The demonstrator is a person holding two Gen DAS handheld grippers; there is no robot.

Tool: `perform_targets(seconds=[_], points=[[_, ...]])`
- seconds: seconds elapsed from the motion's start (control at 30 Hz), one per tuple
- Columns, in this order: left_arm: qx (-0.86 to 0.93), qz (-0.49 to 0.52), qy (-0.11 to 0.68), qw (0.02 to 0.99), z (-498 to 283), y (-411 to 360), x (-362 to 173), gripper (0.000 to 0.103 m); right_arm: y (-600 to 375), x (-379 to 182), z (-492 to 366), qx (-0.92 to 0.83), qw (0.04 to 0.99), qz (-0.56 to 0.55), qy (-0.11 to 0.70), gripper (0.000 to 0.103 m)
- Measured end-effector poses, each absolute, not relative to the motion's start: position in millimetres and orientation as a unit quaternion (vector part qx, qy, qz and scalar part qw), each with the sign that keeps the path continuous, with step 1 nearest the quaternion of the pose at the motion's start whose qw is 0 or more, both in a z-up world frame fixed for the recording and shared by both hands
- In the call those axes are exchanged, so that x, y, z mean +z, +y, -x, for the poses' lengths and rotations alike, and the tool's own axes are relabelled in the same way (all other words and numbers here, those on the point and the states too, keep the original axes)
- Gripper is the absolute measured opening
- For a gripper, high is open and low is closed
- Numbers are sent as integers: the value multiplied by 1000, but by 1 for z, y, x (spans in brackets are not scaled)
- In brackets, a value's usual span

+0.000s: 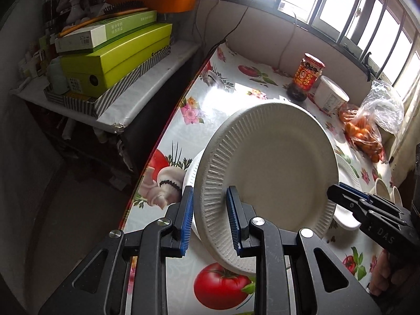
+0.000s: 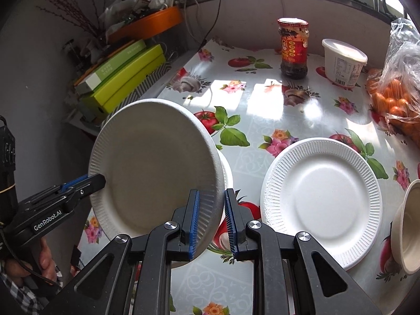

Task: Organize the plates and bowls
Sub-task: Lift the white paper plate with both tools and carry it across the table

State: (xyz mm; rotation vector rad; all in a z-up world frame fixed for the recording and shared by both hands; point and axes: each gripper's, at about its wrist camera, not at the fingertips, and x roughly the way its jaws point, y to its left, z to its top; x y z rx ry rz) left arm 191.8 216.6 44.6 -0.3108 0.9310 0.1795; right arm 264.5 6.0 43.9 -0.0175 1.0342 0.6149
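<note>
Two jaws on one plate (image 1: 273,162)

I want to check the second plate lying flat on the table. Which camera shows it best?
The right wrist view: the flat plate lies in full view on the tablecloth, ribbed rim and centre clear. In the left wrist view the held plate covers most of it; only an edge peeks out.

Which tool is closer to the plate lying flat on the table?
Right. The right tool grips the raised plate's rim just beside the flat plate. The left tool holds the raised plate's far edge, farther away.
</note>
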Motion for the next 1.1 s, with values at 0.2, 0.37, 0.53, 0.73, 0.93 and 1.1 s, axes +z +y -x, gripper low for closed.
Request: perform_targets(seconds=[0.2, 0.37, 0.53, 0.73, 0.93, 1.1], points=[[91, 150, 468, 866, -208, 221, 24, 26, 15, 22, -283, 283, 814, 13, 507, 19], [96, 152, 477, 860, -218, 225, 13, 26, 21, 12, -291, 280, 813, 21, 510, 19], [101, 150, 484, 856, -223, 228, 5, 26, 26, 5, -295, 280, 811, 27, 513, 19], [104, 151, 489, 853, -226, 229, -1, 26, 30, 1, -295, 278, 812, 36, 512, 20], [106, 150, 491, 852, -228, 229, -3, 27, 32, -1, -295, 278, 815, 42, 507, 21], [108, 150, 494, 849, -229, 229, -5, 28, 34, -1, -294, 277, 818, 50, 501, 22]])
